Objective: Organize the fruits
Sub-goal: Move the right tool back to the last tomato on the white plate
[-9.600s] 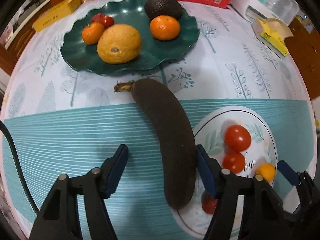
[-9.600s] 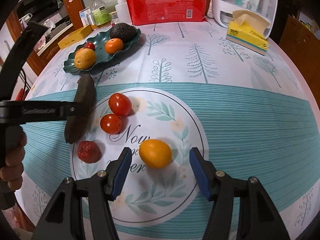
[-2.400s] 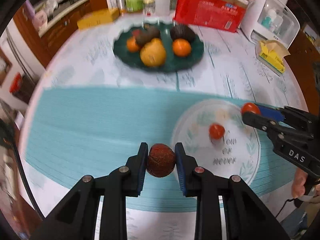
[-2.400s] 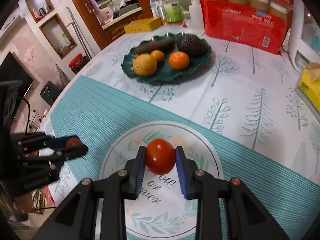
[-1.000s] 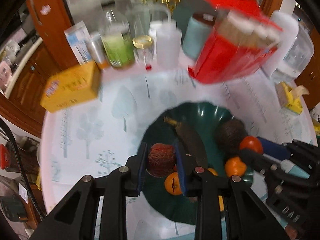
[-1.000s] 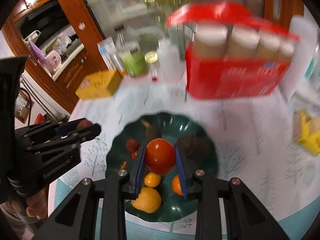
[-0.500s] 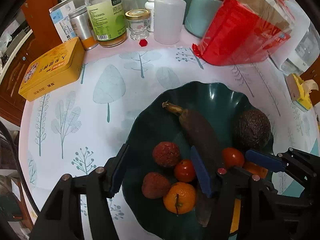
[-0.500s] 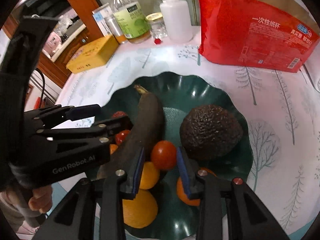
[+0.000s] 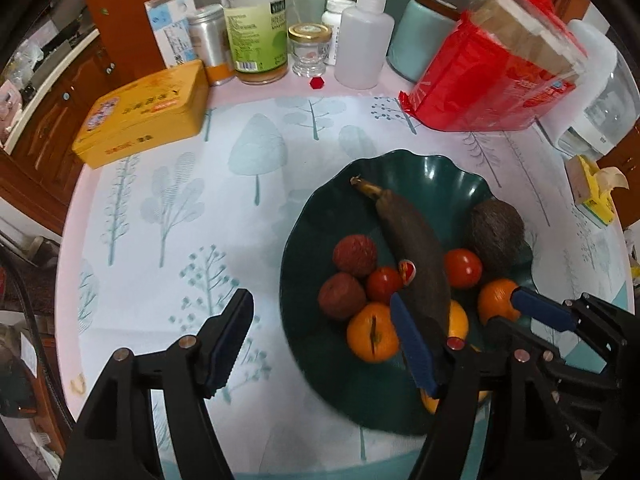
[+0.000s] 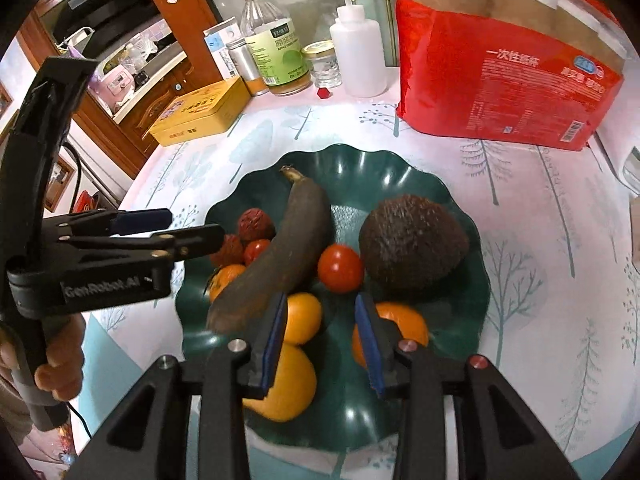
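The dark green wavy plate (image 9: pixel 432 184) (image 10: pixel 360 168) holds a brown banana (image 9: pixel 416 248) (image 10: pixel 288 240), an avocado (image 9: pixel 496 232) (image 10: pixel 412 236), two lychees (image 9: pixel 354 256), two tomatoes (image 9: pixel 463 268) (image 10: pixel 340 268), oranges (image 9: pixel 372 332) and a yellow fruit (image 10: pixel 284 384). My left gripper (image 9: pixel 324 344) is open and empty over the plate's left rim. My right gripper (image 10: pixel 324 336) is open and empty just above the fruit, the tomato right ahead of its fingertips.
Behind the plate stand a yellow tin (image 9: pixel 144 116), bottles and jars (image 9: pixel 256 24), a white squeeze bottle (image 9: pixel 364 44) and a red bag of paper cups (image 10: pixel 504 76). A yellow tissue pack (image 9: pixel 592 192) and a white appliance (image 9: pixel 600 92) are at the right.
My right gripper has opened wider and let go of the tomato, which now rests on the plate. Both grippers have pulled back slightly from the fruit.
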{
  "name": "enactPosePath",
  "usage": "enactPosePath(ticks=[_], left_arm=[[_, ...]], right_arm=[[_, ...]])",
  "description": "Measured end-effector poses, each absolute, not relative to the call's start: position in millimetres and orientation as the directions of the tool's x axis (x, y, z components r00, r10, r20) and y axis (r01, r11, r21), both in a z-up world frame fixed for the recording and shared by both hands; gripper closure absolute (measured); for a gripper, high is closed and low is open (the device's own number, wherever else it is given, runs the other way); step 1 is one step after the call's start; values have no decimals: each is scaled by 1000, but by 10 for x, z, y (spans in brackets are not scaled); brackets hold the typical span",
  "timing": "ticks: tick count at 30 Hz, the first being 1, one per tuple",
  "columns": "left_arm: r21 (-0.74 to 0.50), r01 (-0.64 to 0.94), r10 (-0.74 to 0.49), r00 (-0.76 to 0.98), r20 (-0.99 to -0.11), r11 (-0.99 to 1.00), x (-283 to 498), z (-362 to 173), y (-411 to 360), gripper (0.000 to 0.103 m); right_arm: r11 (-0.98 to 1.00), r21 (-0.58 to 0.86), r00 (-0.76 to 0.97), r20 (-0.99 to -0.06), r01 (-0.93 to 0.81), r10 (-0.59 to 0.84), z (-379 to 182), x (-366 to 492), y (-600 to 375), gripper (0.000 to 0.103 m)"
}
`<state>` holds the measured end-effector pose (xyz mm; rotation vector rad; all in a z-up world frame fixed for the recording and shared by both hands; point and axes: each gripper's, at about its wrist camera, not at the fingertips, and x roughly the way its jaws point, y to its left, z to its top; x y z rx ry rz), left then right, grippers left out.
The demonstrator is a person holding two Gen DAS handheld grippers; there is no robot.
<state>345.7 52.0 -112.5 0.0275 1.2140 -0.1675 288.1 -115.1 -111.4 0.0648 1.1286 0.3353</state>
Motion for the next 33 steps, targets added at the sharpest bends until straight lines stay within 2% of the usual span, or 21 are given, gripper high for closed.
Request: enactPosePath(ticks=[6,13,21,25,27,33], left_arm=[[-54,146,-107,387,-916,988,3110,-655,505,33],[-50,143,-111,455,-884,988,2623,-121,382,30],[-67,143,-130,504,-854,988,2005,209,84,27],[-73,146,-140,530,-836,987,1703,264,-114,15],[-63,147,-133,539,-832,987,1544,228,-228,13],[-63,123,-121,544,-831,990,1152,-80,-481,12]], right_arm=[[939,262,413,-847,-224,335,-793,2611,-1317,67],[933,247,478,-807,-262,347,-309,2217,-1449,67],[922,217,534,-762,-322,366,173,1615,-1702,66],[924,178,557,-753,-339,350,279,1370,-1873,57],[928,153,575,-748,-338,333,268,1233,-1985,46],[925,96,560,-772,-367,302,-31,903,-2148,44]])
